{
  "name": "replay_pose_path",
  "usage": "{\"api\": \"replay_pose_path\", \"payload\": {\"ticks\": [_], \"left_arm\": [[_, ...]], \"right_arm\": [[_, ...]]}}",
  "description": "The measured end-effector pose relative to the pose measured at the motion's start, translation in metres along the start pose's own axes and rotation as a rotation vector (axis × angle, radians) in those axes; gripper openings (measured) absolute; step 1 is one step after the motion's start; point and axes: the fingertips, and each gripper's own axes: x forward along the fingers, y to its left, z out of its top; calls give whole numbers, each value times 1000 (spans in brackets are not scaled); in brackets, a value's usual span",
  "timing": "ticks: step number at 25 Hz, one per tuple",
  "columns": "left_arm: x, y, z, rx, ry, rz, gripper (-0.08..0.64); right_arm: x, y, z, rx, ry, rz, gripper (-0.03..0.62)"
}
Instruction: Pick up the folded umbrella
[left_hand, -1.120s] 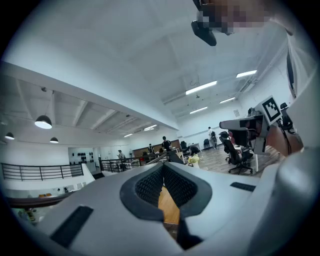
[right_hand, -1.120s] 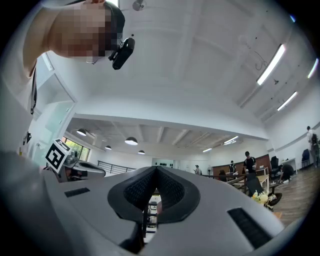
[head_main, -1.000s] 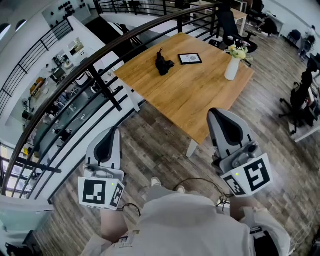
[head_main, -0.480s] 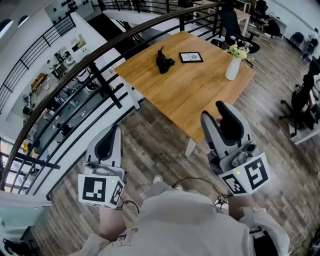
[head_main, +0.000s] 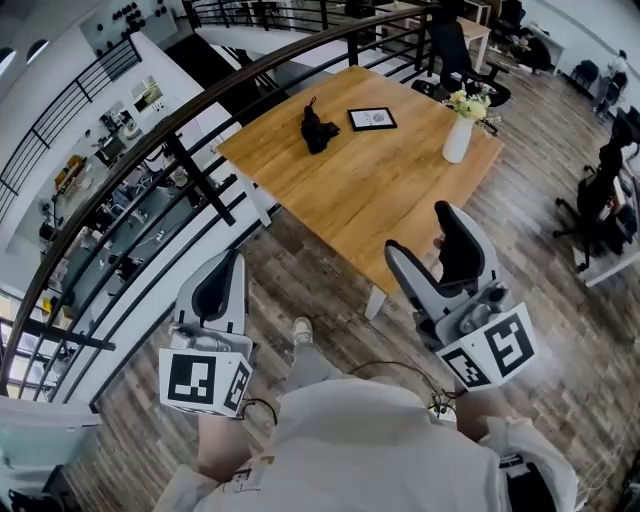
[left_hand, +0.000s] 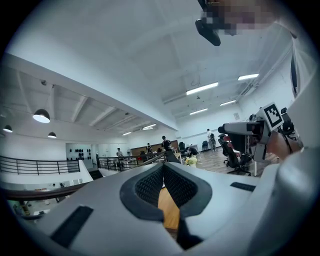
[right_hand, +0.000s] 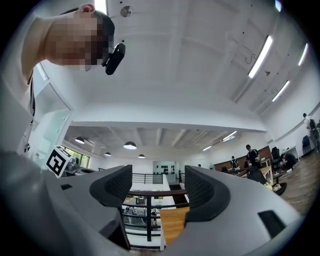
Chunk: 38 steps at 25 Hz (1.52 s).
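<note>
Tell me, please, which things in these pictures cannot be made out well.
- Head view: the folded umbrella is far away, small and dark; its handle and strap cannot be told apart.
- Head view: the flat black-framed item is too small to tell whether it is a picture or a tablet.
- Left gripper view: the left gripper covers the table except a narrow strip, so the umbrella is hidden.

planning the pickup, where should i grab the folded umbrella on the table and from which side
Probably across the thick middle of the folded umbrella, jaws spanning its short width. It lies flat on the table as a dark bunched bundle with a thin end pointing toward the railing. Come from above on the near side; the framed picture sits close on its right.
</note>
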Motion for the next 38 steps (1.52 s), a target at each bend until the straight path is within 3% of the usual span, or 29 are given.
{"api": "replay_pose_path", "payload": {"ticks": [5, 13, 20, 38], "left_arm": [[38, 16, -23, -19, -3, -24, 18], [90, 54, -49, -18, 9, -70, 18], [148, 138, -76, -65, 34, -59, 18], [343, 350, -146, -88, 116, -186, 18]], "right_arm": [[32, -10, -23, -9, 2, 21, 342], [86, -24, -63, 0, 66, -14, 344], [190, -39, -98, 11, 102, -18, 344], [475, -75, -198, 28, 255, -97, 344]]}}
